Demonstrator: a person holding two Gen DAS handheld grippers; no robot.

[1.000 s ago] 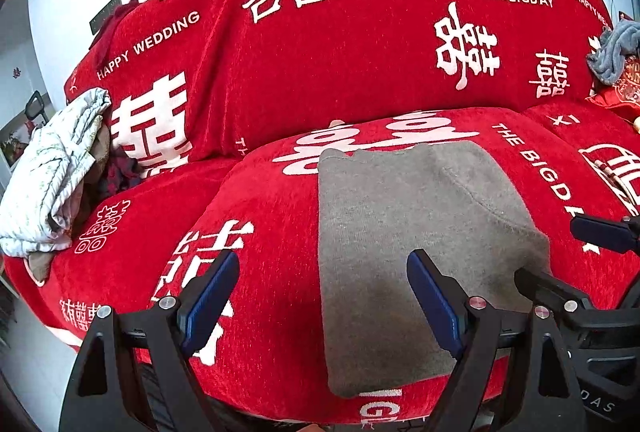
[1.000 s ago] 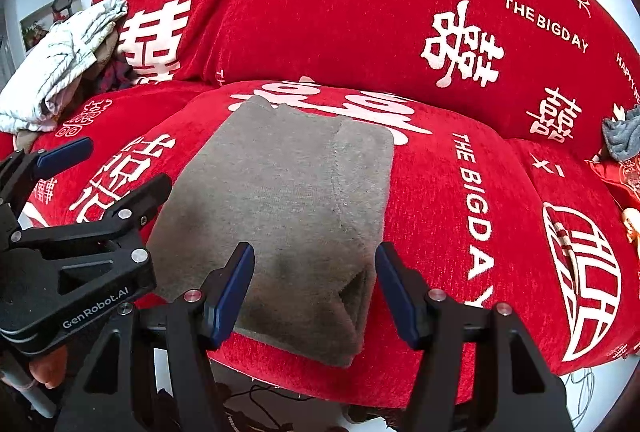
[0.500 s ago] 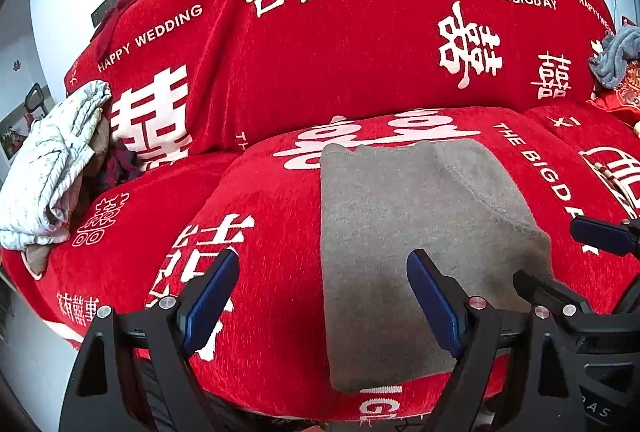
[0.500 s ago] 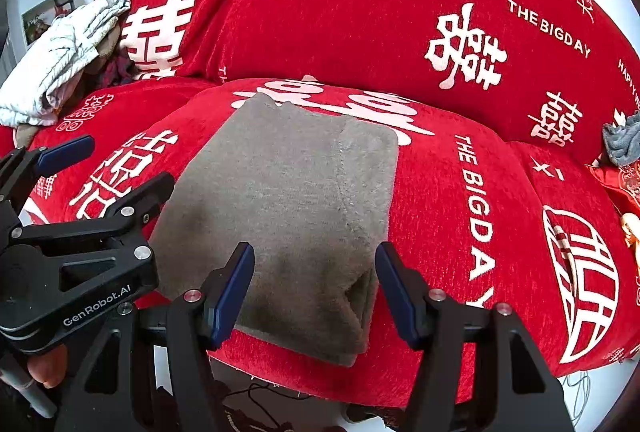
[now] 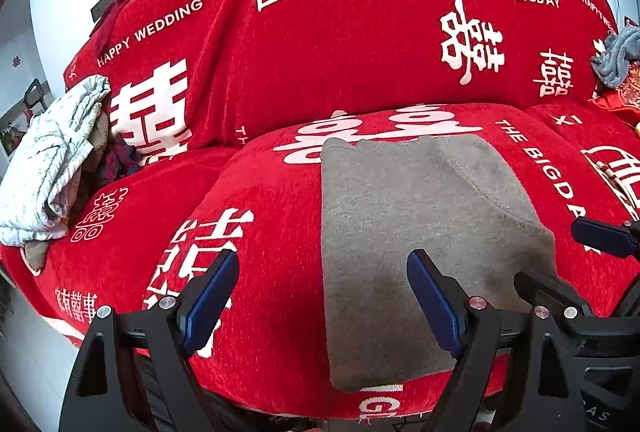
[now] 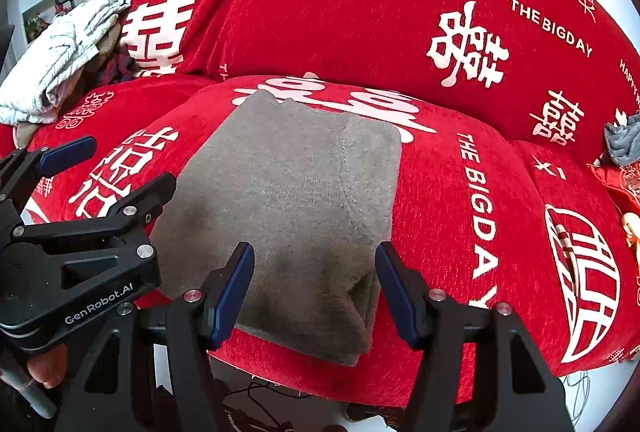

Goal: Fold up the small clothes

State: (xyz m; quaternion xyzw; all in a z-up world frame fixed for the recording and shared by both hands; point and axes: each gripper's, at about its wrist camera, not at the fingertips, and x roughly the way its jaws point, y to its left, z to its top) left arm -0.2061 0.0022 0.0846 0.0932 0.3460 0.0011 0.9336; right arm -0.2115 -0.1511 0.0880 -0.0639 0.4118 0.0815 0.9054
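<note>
A grey knitted garment lies folded into a rectangle on the red sofa seat. It also shows in the right wrist view. My left gripper is open and empty, held just in front of the garment's near left edge. My right gripper is open and empty, held in front of the garment's near right corner. The left gripper shows at the left of the right wrist view.
A white patterned cloth bundle lies on the sofa's left end. A grey cloth and a red cushion sit at the right end. The seat's front edge drops to the floor, with cables below.
Both grippers have drawn back and lifted slightly from the garment. The garment has not moved.
</note>
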